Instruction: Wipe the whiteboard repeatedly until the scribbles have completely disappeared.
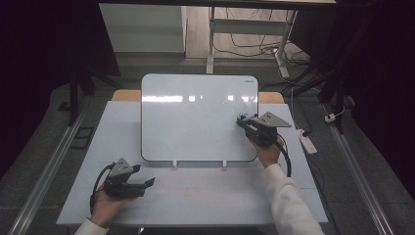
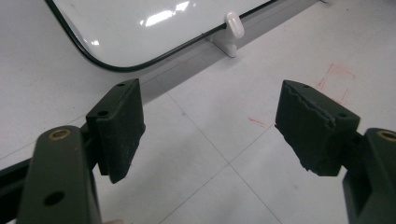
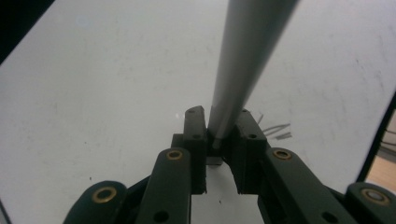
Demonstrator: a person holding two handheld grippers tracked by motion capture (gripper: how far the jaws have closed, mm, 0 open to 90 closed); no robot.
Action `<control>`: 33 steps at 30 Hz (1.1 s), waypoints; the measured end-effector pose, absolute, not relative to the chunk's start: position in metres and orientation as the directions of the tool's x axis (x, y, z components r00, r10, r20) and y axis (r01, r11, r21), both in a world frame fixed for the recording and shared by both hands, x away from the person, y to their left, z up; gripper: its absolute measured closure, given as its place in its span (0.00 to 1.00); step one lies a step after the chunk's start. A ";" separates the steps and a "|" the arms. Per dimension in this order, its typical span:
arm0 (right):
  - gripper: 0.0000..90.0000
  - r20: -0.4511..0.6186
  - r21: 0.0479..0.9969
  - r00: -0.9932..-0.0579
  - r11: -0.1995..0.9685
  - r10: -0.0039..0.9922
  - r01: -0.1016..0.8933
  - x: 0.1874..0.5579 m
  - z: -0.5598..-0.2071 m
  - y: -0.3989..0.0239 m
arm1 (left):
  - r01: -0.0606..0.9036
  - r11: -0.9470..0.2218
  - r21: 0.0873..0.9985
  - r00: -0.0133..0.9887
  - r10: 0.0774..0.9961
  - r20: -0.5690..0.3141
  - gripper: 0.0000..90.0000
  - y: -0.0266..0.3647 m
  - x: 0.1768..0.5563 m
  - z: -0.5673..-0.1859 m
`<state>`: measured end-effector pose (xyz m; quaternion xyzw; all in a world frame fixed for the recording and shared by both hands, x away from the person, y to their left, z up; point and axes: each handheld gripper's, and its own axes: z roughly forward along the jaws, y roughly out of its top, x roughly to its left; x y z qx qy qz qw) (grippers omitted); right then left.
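**Ana:** Marker first: the slim grey pen-shaped marker [image 3: 243, 60] is clamped in the right gripper [image 1: 243, 121], and from the high view that gripper sits against the right part of the glossy white rectangular whiteboard [image 1: 195, 117], below the board's small blue logo [image 1: 250, 81]. The marker itself is too small to make out from up there.

**Ben:** And the left gripper [image 1: 147, 183]?

**Ana:** Well apart from the board's lower edge, resting on the pale white table [image 1: 205, 200] below the board's left corner, jaws pointing right. The right hand [image 1: 266, 152] is plainly the nearer one to the writing surface.

**Ben:** Left gripper view?

**Ana:** Its two black jaws stand wide apart with nothing between them. Ahead lies the board's rounded black-edged corner and one white plastic clip foot [image 2: 233, 25] propping the board. Faint red smudges [image 2: 336, 79] mark the table to the right of that foot.

**Ben:** Right gripper view?

**Ana:** The jaws are closed tight on the marker's lower end, and its long axis runs straight up and away from the jaws toward the board, which lies flat behind them. A few short grey strokes [image 3: 275, 130] sit on the board just right of the jaws. I think the tip is at or near the surface, but it is hidden.

**Ben:** So the next stroke hinges on that tip pressing squarely onto the board.
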<state>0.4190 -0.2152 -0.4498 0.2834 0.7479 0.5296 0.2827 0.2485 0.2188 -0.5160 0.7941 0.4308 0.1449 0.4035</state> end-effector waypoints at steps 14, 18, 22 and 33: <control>0.87 -0.121 0.969 -0.619 0.229 0.776 0.096 0.433 -0.440 -0.230 | 0.572 -0.301 0.763 0.580 0.806 -0.116 0.27 0.217 0.248 -0.517; 0.87 -0.062 0.982 -0.578 0.152 0.813 0.108 0.441 -0.434 -0.246 | 0.573 -0.301 0.762 0.579 0.807 -0.117 0.27 0.217 0.248 -0.517; 0.87 -0.060 0.979 -0.626 0.170 0.777 0.117 0.438 -0.439 -0.235 | 0.574 -0.300 0.762 0.577 0.808 -0.117 0.27 0.217 0.250 -0.517; 0.87 -0.080 0.973 -0.647 0.201 0.759 0.115 0.436 -0.440 -0.219 | 0.571 -0.299 0.764 0.578 0.808 -0.115 0.27 0.218 0.248 -0.516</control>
